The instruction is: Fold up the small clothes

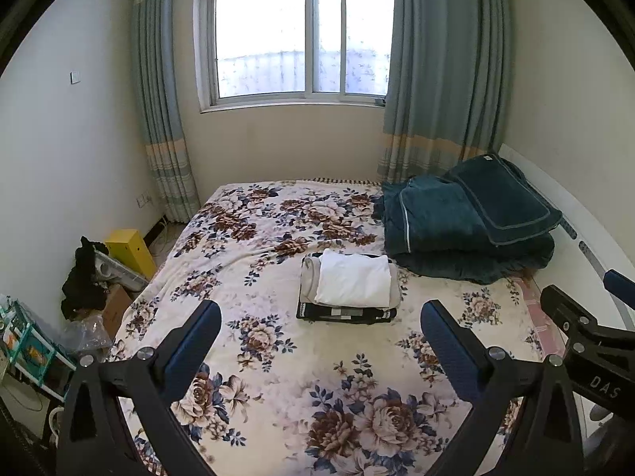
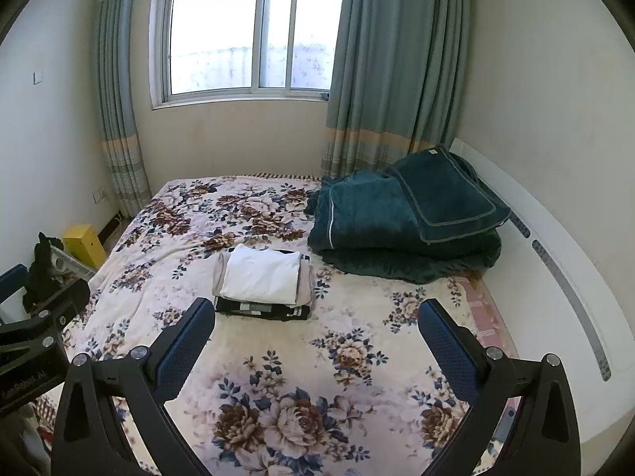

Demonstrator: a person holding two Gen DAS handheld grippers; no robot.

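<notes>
A stack of folded small clothes lies mid-bed: a white piece [image 1: 354, 281] on top, a beige one [image 1: 309, 277] under it, a black patterned one [image 1: 347, 313] at the bottom. The stack also shows in the right wrist view [image 2: 262, 273]. My left gripper [image 1: 320, 319] is open and empty, held above the floral bedspread [image 1: 278, 377] short of the stack. My right gripper [image 2: 316, 317] is open and empty too, just right of the left one. The right gripper's body shows at the left view's right edge [image 1: 587, 337].
A folded dark green quilt [image 1: 468, 226] lies at the bed's far right by the white headboard [image 2: 555, 261]. Left of the bed are a yellow box [image 1: 131, 250], dark cloth on clutter [image 1: 83, 277] and a shelf. Window and curtains stand behind.
</notes>
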